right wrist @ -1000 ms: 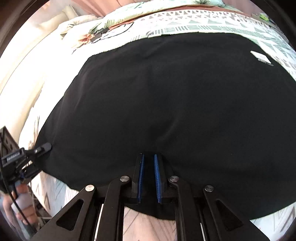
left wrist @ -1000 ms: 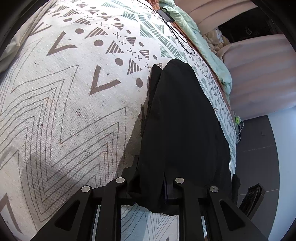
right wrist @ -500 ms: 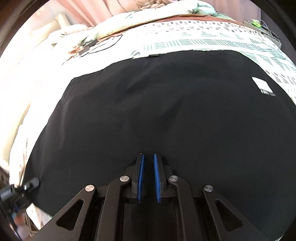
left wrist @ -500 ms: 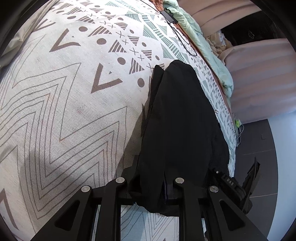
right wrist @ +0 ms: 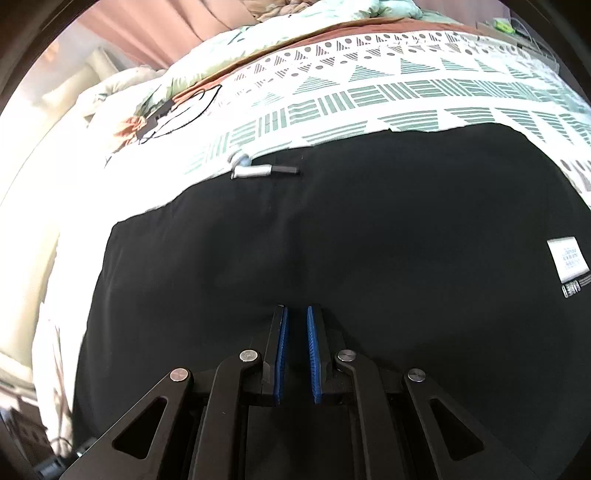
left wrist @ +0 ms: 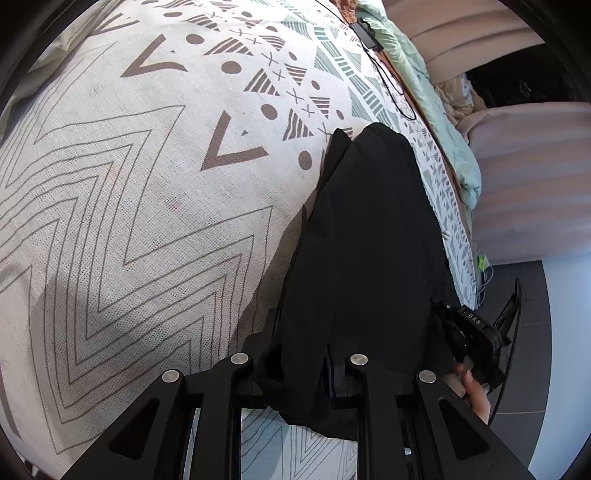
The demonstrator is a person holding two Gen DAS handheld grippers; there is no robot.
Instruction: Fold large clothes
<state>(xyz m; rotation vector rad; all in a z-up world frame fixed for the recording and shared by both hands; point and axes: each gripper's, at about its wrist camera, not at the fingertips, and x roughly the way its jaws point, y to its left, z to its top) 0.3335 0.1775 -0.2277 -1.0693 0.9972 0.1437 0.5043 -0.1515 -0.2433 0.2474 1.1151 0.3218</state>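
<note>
Left claw (left wrist: 301, 369), bottom centre of the left wrist view: black two-finger frame, clamped on a bunched edge of the black fabric garment (left wrist: 369, 251). The cloth hangs over and between the fingers, hiding the pads.

Person's hand (left wrist: 474, 391), lower right of the same view: fingers on the black handle of the other tool, just beside the garment's edge.

Black fabric garment, left wrist view: runs from the claw up toward centre right as a long folded strip lying on the bed cover (left wrist: 147, 184), white cloth printed with grey chevrons, dots and triangles.

Right claw (right wrist: 296, 354), bottom centre of the right wrist view: blue ribbed pads nearly together with a narrow slot between them; whether they pinch cloth cannot be told.

Black garment (right wrist: 332, 240), right wrist view: spread wide across the middle of the frame, white printed label (right wrist: 569, 260) at its right edge.

Small silver-and-black cylindrical object (right wrist: 258, 170), upper centre left, at the garment's far edge.

Pale green quilt (right wrist: 332, 14), top of frame, beyond the patterned cover.
</note>
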